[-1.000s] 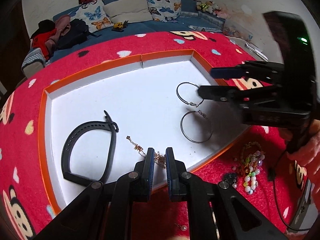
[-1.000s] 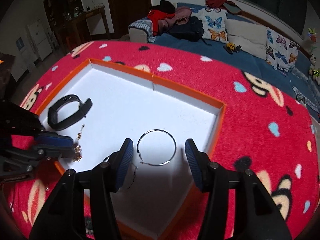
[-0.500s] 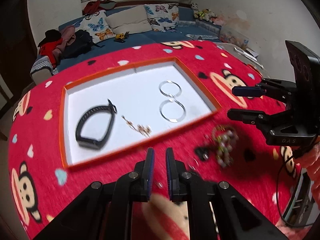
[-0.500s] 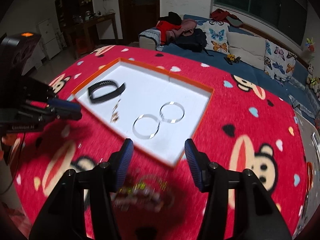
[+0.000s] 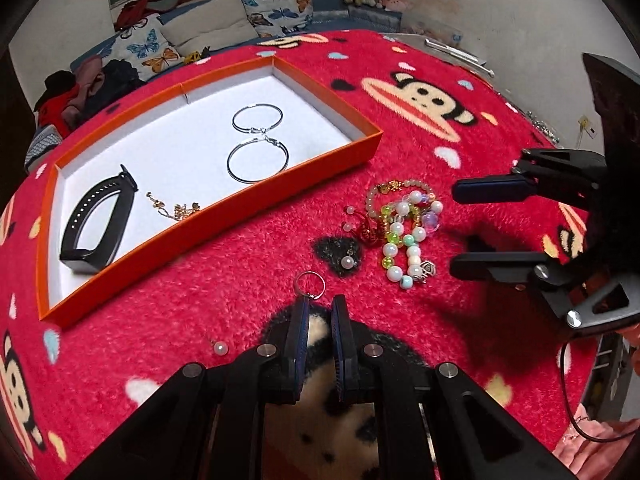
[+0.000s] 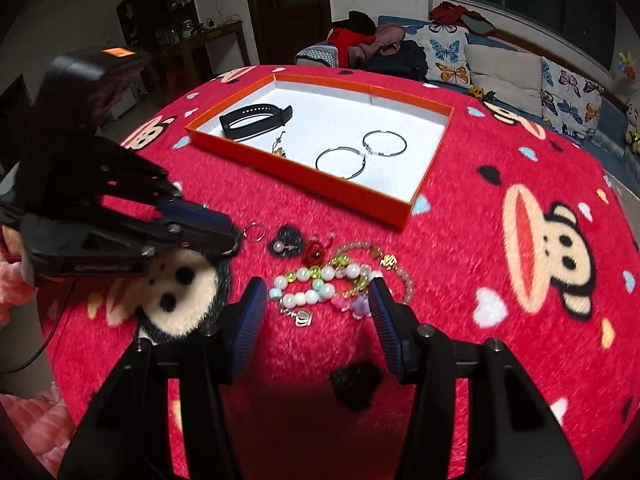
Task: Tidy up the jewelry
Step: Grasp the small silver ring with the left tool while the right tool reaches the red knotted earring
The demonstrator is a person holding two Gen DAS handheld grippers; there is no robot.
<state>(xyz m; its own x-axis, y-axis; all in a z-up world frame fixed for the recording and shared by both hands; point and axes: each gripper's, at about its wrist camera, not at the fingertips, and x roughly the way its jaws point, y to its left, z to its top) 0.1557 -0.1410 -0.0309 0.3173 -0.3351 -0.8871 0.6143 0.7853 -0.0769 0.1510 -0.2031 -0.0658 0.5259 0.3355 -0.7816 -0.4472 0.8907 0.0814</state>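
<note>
Red plush cloth printed with cartoon monkey faces [image 5: 424, 92] covered the bench, with a sofa of butterfly cushions [image 5: 276, 2] beyond its far edge. On the far left of the cloth sat an orange tray [image 5: 224, 216] with a white floor, holding a black wristband [image 5: 98, 220] at its left end, a thin gold chain [image 5: 172, 210] just beside it, and two silver hoop earrings [image 5: 258, 146] touching each other toward the right. Near the tray's front wall, out on the cloth, lay a tangle of beaded bracelets [image 5: 404, 232], a small red charm [image 5: 370, 232], a pearl earring [image 5: 349, 262] on a black heart patch, a loose pearl [image 5: 220, 347] well to the left, and a small silver ring [image 5: 310, 282]. The left claw [image 5: 320, 312] pointed down at the cloth with its jaws nearly together and nothing between them, its tips just beside the ring. The right claw [image 6: 318, 300] hung over the bracelet pile with its jaws standing apart on either side of the beads, gripping nothing. A pink fuzzy sleeve [image 6: 16, 280] showed behind the left claw in the right wrist view.
</note>
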